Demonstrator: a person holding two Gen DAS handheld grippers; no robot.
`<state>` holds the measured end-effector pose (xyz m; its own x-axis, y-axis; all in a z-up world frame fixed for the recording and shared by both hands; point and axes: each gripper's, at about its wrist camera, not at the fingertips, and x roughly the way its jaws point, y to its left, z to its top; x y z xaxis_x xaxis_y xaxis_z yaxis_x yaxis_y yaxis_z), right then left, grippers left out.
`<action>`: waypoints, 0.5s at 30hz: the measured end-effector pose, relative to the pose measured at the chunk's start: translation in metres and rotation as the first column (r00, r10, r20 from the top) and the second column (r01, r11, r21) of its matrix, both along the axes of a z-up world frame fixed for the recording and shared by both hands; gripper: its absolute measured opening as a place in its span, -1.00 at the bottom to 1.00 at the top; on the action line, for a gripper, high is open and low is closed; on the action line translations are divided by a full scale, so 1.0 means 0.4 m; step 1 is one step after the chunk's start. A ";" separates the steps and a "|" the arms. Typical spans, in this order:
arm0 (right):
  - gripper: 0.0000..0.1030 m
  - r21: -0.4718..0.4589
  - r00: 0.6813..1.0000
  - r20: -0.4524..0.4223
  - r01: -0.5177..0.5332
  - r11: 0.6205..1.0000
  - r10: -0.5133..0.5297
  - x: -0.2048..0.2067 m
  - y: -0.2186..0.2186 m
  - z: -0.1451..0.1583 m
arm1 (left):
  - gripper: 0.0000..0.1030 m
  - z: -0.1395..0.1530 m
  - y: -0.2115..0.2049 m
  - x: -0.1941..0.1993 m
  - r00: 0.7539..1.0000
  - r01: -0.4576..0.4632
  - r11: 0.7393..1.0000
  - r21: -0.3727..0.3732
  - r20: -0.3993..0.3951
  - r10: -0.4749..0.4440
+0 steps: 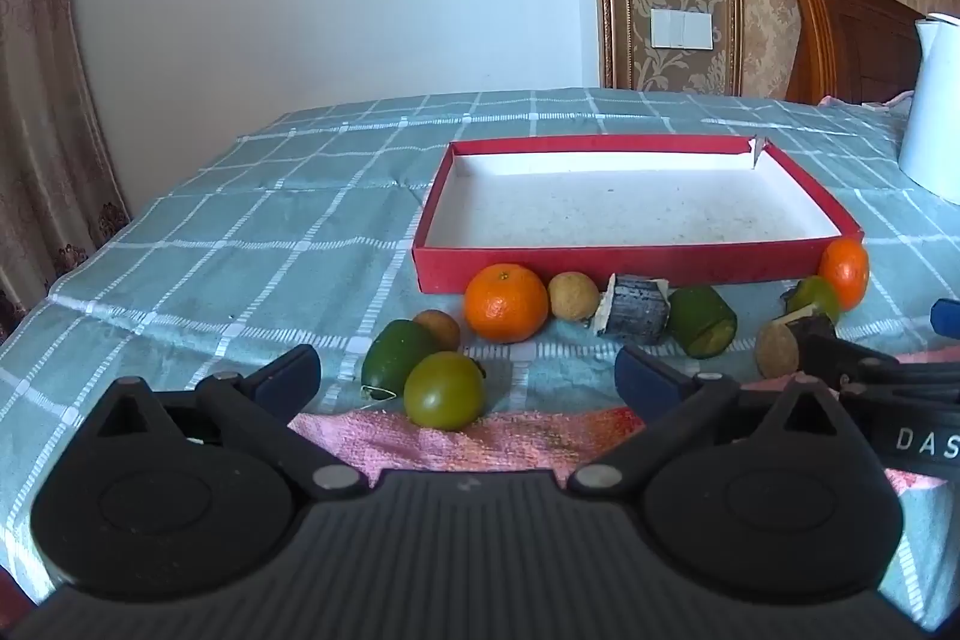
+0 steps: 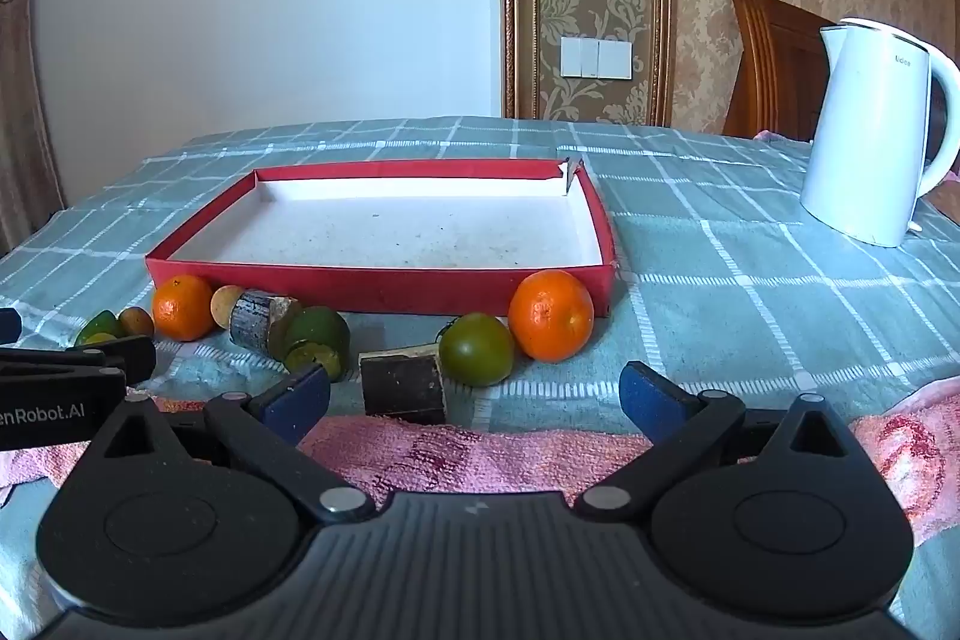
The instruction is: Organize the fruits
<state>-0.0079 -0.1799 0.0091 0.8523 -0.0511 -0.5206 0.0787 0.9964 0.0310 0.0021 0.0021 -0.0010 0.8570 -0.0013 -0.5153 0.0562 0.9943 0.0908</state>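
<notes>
Green fruit [image 1: 444,390] dead ahead of left tool [image 1: 468,370], spread and empty, nearer than right tool [image 2: 474,391], likewise spread; red tray [image 1: 600,268] probably the target beyond.

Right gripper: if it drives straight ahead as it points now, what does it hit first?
Probably the dark cut sugarcane piece, sitting just past the pink towel between the open right gripper fingers. The green tomato sits just behind; depth is unclear.

Checked tablecloth [image 2: 720,280] carries red tray [image 2: 384,289], scattered fruits [image 2: 551,314], kettle [image 2: 870,130], pink towel [image 2: 480,454].
</notes>
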 end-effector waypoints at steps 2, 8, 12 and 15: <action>1.00 0.001 1.000 -0.001 -0.003 1.000 0.003 0.001 0.002 -0.001 | 1.00 -0.005 0.000 0.000 1.000 0.003 1.000 0.006 0.002 -0.003; 1.00 0.006 1.000 -0.007 -0.013 1.000 0.013 0.002 0.001 -0.005 | 1.00 -0.009 -0.003 0.001 1.000 -0.004 1.000 0.004 0.002 0.004; 1.00 -0.005 1.000 -0.021 -0.016 1.000 0.016 0.008 0.005 -0.005 | 1.00 -0.012 -0.003 0.003 1.000 -0.004 1.000 0.011 0.000 0.004; 1.00 -0.006 1.000 -0.027 -0.016 1.000 0.016 0.006 0.002 -0.004 | 1.00 -0.015 -0.002 0.005 1.000 -0.004 1.000 0.007 -0.006 0.004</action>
